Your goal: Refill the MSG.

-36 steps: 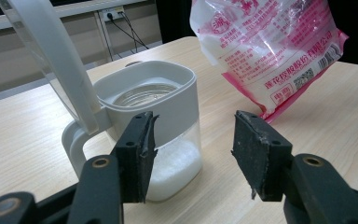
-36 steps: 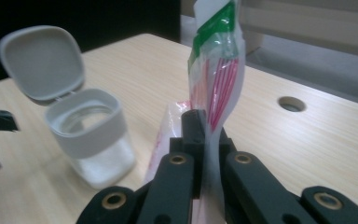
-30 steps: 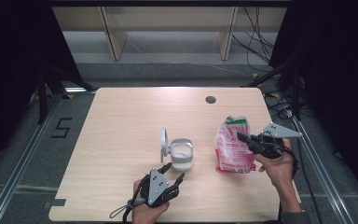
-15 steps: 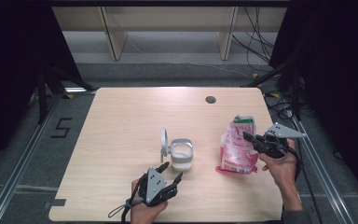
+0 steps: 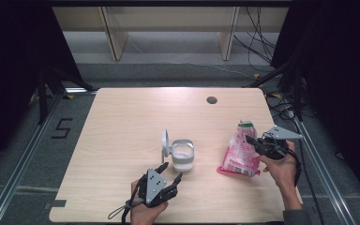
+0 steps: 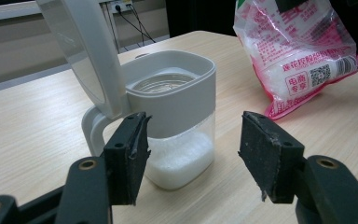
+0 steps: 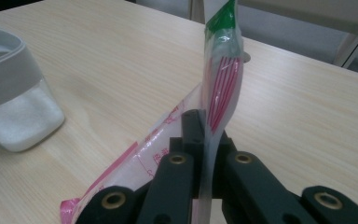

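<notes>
A grey-rimmed clear container with white grains in its bottom stands mid-table, its hinged lid flipped up. My left gripper sits just in front of it near the table's front edge. It is open and its jaws have just been opening. In the left gripper view the container stands beyond the left gripper tips, untouched by the pads. To the right, my right gripper is shut on the upper edge of a pink-and-white bag, whose bottom rests on the table. The right gripper view shows the right gripper pinching the bag film.
A round cable hole lies at the table's far right. Wooden shelf legs and cables stand on the floor behind. The container is left of the bag in the right gripper view.
My right gripper has sunk a little with the bag's top edge in it, and the bag has shifted slightly right. The left hand stays in place, its jaws a touch wider.
</notes>
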The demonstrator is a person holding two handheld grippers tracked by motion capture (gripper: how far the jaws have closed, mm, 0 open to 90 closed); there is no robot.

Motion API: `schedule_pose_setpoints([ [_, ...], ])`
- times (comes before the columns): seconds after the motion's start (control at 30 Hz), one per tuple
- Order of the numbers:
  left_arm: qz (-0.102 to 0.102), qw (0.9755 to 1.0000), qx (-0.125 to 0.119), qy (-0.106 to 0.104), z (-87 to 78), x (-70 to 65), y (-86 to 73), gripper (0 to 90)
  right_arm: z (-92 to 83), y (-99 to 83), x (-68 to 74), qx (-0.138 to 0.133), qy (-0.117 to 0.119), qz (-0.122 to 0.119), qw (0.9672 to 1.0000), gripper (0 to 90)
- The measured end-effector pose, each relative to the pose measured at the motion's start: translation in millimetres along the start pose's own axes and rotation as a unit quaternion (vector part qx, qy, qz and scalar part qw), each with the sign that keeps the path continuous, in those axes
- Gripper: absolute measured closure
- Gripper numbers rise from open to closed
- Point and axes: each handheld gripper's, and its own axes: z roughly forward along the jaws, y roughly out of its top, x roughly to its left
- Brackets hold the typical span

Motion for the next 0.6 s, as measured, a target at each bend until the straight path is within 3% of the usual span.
schedule_pose_setpoints([
  [0.03,-0.007,1.0,0.0,0.002,-0.3,-0.7,-0.2,41.3,0.7,-0.6,-0.5,0.003,0.005,0.005,1.0,90.0],
  [0.07,-0.004,1.0,-0.001,0.002,-0.3,-0.2,0.0,41.3,0.7,-2.0,1.2,0.012,-0.005,0.014,0.9998,90.0],
  [0.1,0.002,1.0,-0.002,0.0,-0.2,0.6,0.2,41.3,2.1,-3.0,0.1,0.012,-0.004,0.01,0.9999,90.0],
  [0.2,-0.007,1.0,0.0,0.002,-0.3,-0.6,-0.2,41.3,5.2,-6.2,-3.7,0.019,-0.008,-0.003,0.9998,90.0],
  [0.23,-0.006,1.0,-0.001,0.003,-0.5,-0.4,-0.1,41.3,4.6,-6.8,-1.5,0.026,-0.005,0.012,0.9996,90.0],
  [0.27,0.0,1.0,-0.008,0.0,0.9,0.8,-0.1,41.3,5.5,-7.6,-2.7,0.026,-0.005,0.008,0.9996,90.0],
  [0.3,-0.01,0.9999,-0.007,0.003,0.7,-0.5,-0.6,41.3,6.8,-8.1,-5.1,0.025,-0.004,-0.005,0.9997,90.0],
  [0.33,-0.006,1.0,-0.001,0.004,-0.4,-0.2,-0.2,41.3,6.4,-9.1,-2.2,0.025,-0.011,0.014,0.9995,90.0],
  [0.6,-0.007,1.0,-0.002,0.004,-0.1,0.6,-0.4,41.2,9.2,-11.0,-4.9,0.037,-0.015,0.002,0.9992,90.0],
])
